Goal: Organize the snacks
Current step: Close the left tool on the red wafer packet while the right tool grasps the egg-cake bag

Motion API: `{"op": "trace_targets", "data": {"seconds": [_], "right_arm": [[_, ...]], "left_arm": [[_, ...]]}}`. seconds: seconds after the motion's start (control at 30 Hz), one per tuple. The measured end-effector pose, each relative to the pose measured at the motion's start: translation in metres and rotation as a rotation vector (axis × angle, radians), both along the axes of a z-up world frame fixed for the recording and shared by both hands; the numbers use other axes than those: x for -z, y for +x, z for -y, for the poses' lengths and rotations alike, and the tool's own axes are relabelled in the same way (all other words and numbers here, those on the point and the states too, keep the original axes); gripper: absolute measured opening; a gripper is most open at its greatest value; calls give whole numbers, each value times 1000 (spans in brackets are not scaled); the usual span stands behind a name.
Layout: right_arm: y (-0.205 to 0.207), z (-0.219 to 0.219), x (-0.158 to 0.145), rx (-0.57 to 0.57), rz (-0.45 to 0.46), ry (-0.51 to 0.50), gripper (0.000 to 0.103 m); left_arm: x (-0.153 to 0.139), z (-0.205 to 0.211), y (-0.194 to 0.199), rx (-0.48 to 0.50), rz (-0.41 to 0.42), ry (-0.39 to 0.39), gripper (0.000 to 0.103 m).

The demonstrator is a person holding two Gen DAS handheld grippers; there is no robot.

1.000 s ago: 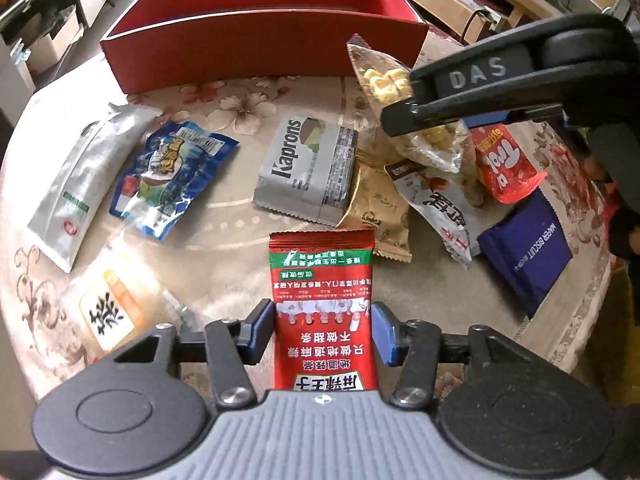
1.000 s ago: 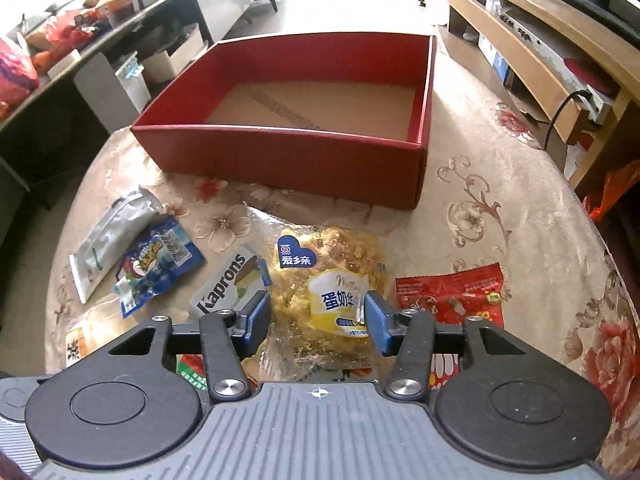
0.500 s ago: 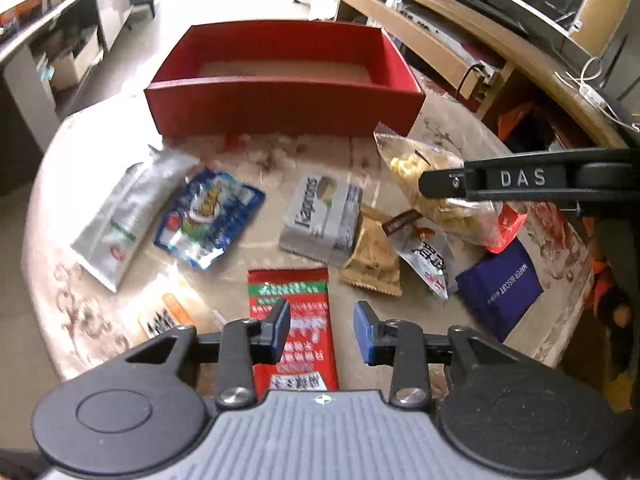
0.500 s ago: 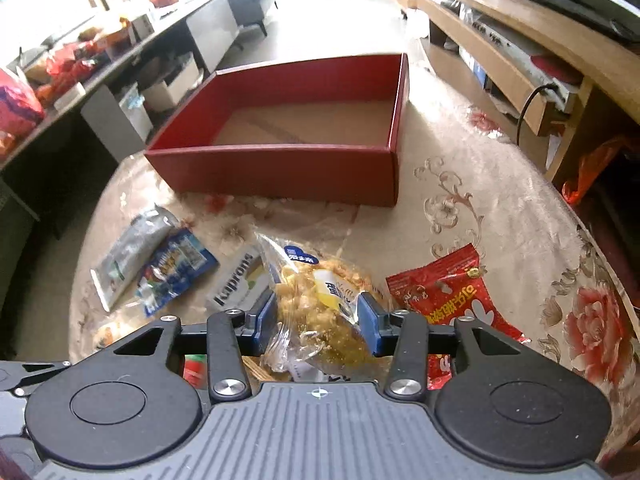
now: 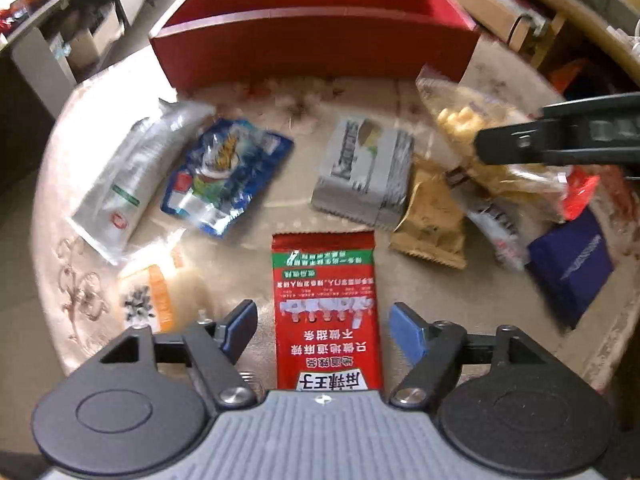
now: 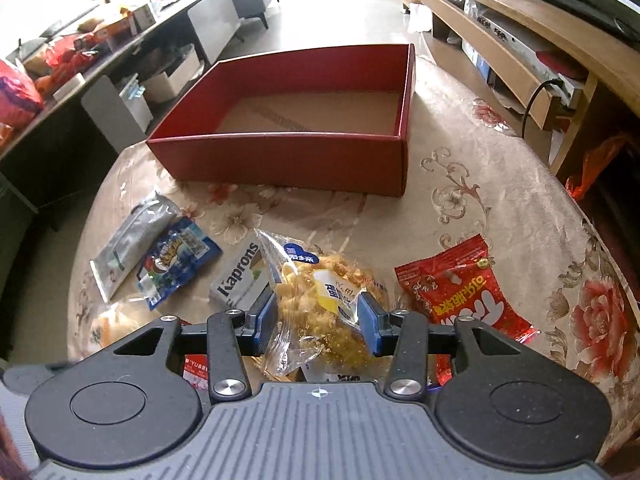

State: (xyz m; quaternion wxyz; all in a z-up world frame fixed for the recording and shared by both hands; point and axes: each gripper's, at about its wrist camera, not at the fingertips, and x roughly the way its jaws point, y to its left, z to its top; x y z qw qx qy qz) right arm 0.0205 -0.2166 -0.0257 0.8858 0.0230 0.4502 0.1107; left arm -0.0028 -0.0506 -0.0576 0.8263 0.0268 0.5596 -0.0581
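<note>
Left gripper (image 5: pixel 323 330) jaws just opened, pads clear of red packet (image 5: pixel 326 300) lying flat on table (image 5: pixel 248 240); packet's near end hidden under gripper body. Right gripper (image 6: pixel 318 318) clamps clear bag of yellow snacks (image 6: pixel 320 300); bag's lower end cut off. Red box (image 6: pixel 288 160) beyond. Left-wrist view motion-blurred, labels unreadable.

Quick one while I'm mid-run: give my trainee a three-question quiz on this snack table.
1. True or false: the red box already holds snacks.
2. Which gripper grips the clear bag of yellow puffs: A left, B right?
3. Fill in: the red and green packet lies between the ____ jaws of the left gripper.

Key: 1 false; 2 B, the right gripper; 3 open.
</note>
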Motion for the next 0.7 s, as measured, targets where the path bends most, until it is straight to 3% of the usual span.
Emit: {"op": "trace_targets", "data": {"seconds": [0.1,0.2,0.27,0.37,0.43,0.7], "right_arm": [[1,-1,2,-10,-7,-6,52],[2,0,2,-14,-8,-7,52],[2,1,0,-14,-4,-5,52],[-1,2,-5,-12,13,-5,51],[-4,3,-8,-11,22,4,51],[-15,9,-27,22,83,40,51]], "left_arm": [[4,7,-4,-17,21,26,70],[-2,12,-9,-8,25,22,51],[-4,6,-9,-31,0,-11,49],[-10,0,-13,-56,-9,-30,47],[-21,-4,-16,-63,19,-26,47],[-69,-22,1,-61,122,-140,46]]}}
